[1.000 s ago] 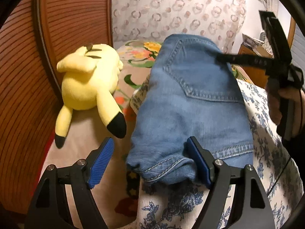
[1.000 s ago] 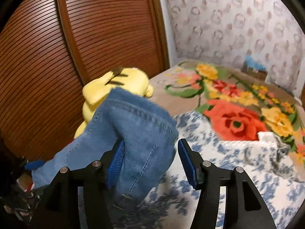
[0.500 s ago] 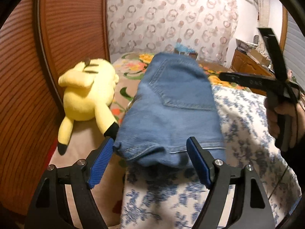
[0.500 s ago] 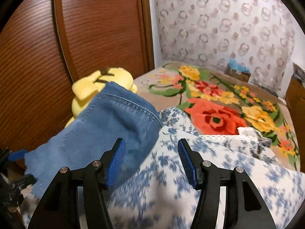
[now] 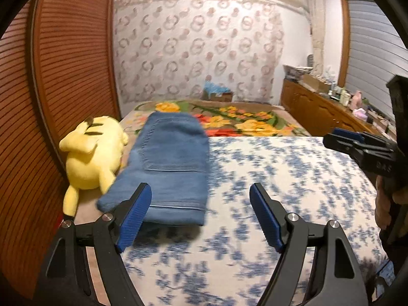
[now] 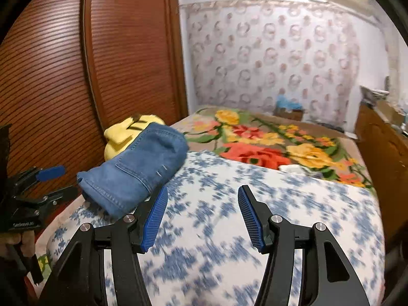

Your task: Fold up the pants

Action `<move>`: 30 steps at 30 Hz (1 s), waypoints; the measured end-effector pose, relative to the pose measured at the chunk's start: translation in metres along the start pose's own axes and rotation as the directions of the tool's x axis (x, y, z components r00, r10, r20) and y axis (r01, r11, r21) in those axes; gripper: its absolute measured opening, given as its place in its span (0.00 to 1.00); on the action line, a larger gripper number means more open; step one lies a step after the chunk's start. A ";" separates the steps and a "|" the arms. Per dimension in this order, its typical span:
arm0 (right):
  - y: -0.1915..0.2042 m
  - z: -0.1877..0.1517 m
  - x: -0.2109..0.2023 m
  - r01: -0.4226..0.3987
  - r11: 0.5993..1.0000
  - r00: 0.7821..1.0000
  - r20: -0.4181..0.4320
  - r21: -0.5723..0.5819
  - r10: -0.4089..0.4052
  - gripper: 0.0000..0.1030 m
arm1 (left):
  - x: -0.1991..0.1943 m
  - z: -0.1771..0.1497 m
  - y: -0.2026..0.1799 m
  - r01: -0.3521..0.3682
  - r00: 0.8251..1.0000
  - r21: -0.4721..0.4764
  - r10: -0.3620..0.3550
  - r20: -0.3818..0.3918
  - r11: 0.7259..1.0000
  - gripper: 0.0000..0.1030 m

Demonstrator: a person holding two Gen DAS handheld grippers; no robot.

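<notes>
The folded blue denim pants [image 5: 168, 163] lie flat on the bed's left side, a back pocket facing up, beside a yellow plush toy. In the right wrist view the pants [image 6: 137, 170] sit to the left of the fingers. My left gripper [image 5: 200, 215] stands open above the white-and-blue floral cover, just short of the pants' near edge, nothing between its blue pads. My right gripper [image 6: 202, 218] is open too, over bare cover to the right of the pants. Each gripper shows in the other's view: the right gripper [image 5: 357, 140] at the right edge, the left gripper [image 6: 40, 178] at the left edge.
A yellow plush toy [image 5: 91, 153] lies against the pants by the ribbed wooden wardrobe door [image 5: 63, 76]. A flowered blanket [image 6: 267, 142] covers the far bed. A wooden cabinet [image 5: 326, 112] with clutter runs along the right wall. A hand [image 5: 387, 204] holds the right gripper's handle.
Both grippers pulled back from the pants; the right one let the cloth out of its fingers and swung right. The pants now lie flat, and both views show more of the room.
</notes>
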State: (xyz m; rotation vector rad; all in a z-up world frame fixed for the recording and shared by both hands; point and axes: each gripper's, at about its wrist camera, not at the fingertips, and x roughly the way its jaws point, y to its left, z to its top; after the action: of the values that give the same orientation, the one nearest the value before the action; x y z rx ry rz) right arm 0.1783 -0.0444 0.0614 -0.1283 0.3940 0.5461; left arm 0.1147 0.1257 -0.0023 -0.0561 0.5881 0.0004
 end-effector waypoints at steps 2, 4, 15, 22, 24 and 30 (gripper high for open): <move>0.002 -0.009 -0.027 0.033 0.999 0.999 0.014 0.012 -0.033 0.58 | -0.006 0.000 -0.012 0.022 1.000 0.009 -0.022 0.013 1.000 0.81; -0.003 -0.019 -0.047 0.057 0.998 0.998 0.024 0.031 -0.058 0.59 | -0.012 0.000 -0.025 0.047 0.999 0.024 -0.048 0.027 0.999 0.82; -0.008 -0.053 -0.145 0.175 0.980 0.977 0.109 0.092 -0.184 0.80 | -0.048 0.000 -0.088 0.134 0.986 0.093 -0.142 0.088 0.987 1.00; 0.001 -0.059 -0.161 0.197 0.974 0.965 0.156 0.114 -0.213 0.80 | -0.068 0.004 -0.109 0.083 0.990 0.086 -0.092 0.109 0.993 1.00; 0.001 -0.065 -0.165 0.198 0.973 0.963 0.164 0.121 -0.216 0.80 | -0.072 0.004 -0.110 0.090 0.989 0.078 -0.099 0.112 0.993 1.00; -0.001 -0.076 -0.165 0.219 0.966 0.958 0.161 0.137 -0.239 0.80 | -0.082 0.008 -0.119 0.077 0.987 0.092 -0.089 0.136 0.993 1.00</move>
State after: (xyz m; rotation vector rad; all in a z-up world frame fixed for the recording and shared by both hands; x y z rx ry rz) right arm 0.0248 -0.1411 0.0572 -0.0109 0.2336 0.3005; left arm 0.0525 0.0083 0.0558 0.0041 0.4449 -0.1014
